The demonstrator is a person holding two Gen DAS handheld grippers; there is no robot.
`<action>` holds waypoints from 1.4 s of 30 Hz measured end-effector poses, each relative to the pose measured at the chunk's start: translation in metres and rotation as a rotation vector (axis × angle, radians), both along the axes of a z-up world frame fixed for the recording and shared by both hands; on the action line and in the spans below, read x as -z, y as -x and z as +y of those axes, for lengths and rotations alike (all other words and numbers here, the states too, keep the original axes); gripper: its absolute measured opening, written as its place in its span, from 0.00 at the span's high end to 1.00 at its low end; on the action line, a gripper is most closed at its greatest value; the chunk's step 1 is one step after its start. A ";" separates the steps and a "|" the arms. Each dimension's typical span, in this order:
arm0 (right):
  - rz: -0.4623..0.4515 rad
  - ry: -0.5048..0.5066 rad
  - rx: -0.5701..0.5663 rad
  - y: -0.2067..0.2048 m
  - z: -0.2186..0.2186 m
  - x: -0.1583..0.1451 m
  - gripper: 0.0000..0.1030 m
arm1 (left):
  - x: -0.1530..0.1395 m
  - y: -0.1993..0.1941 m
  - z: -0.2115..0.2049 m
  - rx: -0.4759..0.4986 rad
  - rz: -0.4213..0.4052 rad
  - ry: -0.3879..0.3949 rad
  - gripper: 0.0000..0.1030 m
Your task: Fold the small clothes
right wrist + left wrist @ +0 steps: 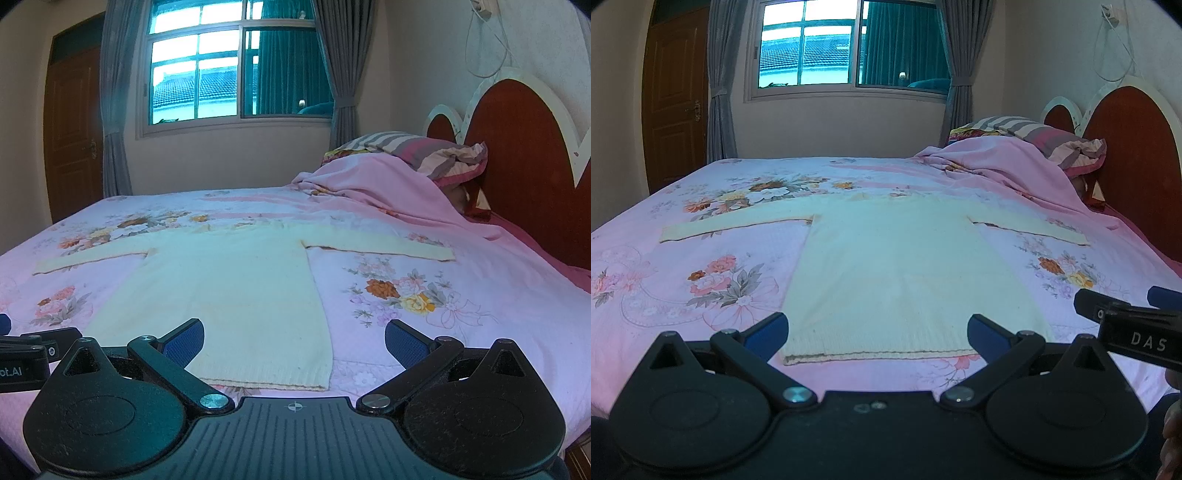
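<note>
Both tongs hang spread wide with nothing between them, just short of the hem of a pale cream knitted long-sleeved sweater point(897, 266) point(229, 291). It lies flat, sleeves out to either side, on a bed with a pink floral sheet point(713, 280) point(443, 295). Left tongs point(879, 332) face the hem squarely; right tongs point(294, 341) sit toward its right corner. A crumpled pink blanket point(997, 162) point(369, 184) lies near the headboard.

Right tongs point(294, 345) spread wide above the cream sweater's point(225, 295) hem on the floral bed point(461, 295).

Floral pink bed point(701, 258), red headboard point(1137, 166), daylit window point(849, 48) (grey curtains), wooden door point(676, 99)
</note>
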State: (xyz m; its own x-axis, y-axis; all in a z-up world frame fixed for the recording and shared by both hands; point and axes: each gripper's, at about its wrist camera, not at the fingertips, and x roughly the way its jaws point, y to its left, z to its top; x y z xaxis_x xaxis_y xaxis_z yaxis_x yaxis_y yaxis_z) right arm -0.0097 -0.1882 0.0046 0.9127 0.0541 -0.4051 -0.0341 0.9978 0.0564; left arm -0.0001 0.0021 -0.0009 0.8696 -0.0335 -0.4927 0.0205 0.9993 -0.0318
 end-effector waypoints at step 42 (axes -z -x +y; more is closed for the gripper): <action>0.085 0.136 0.174 -0.249 0.007 0.046 0.00 | 0.131 -0.351 0.466 -0.561 0.036 0.840 0.04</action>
